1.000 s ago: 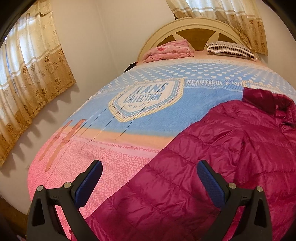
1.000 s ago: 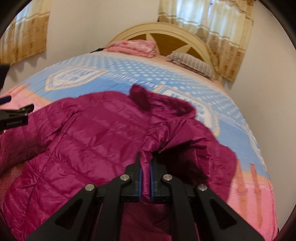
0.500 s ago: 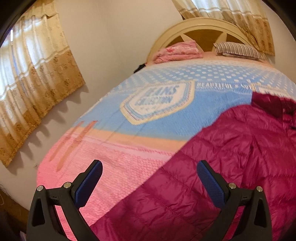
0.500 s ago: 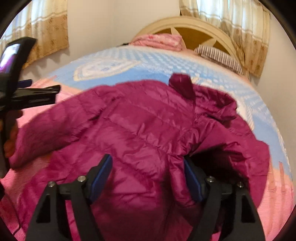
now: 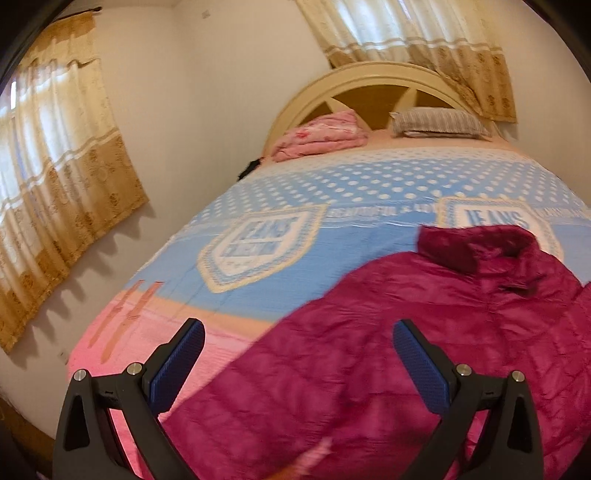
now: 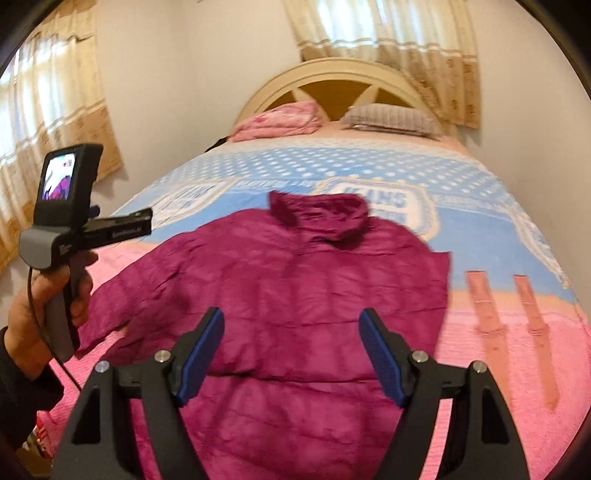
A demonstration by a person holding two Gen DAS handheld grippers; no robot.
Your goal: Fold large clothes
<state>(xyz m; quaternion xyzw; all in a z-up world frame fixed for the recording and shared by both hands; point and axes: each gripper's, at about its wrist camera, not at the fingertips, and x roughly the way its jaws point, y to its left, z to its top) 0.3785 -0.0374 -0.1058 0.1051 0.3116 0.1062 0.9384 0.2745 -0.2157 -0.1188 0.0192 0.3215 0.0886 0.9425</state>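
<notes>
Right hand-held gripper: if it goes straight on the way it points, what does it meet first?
Most likely the magenta puffer jacket spread on the bed. The right hand-held gripper is open, empty and aimed down at the jacket's middle; nothing shows between them, though depth is unclear.

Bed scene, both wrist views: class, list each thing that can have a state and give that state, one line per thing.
Magenta quilted puffer jacket: spread on the bed, one side folded in, gripped by neither claw.
Left claw: open, empty.
Right claw: open, empty, just released.
Beige patterned curtains: drawn.
Pink floral blanket: folded at the headboard.
Striped pillow: lying flat.
</notes>
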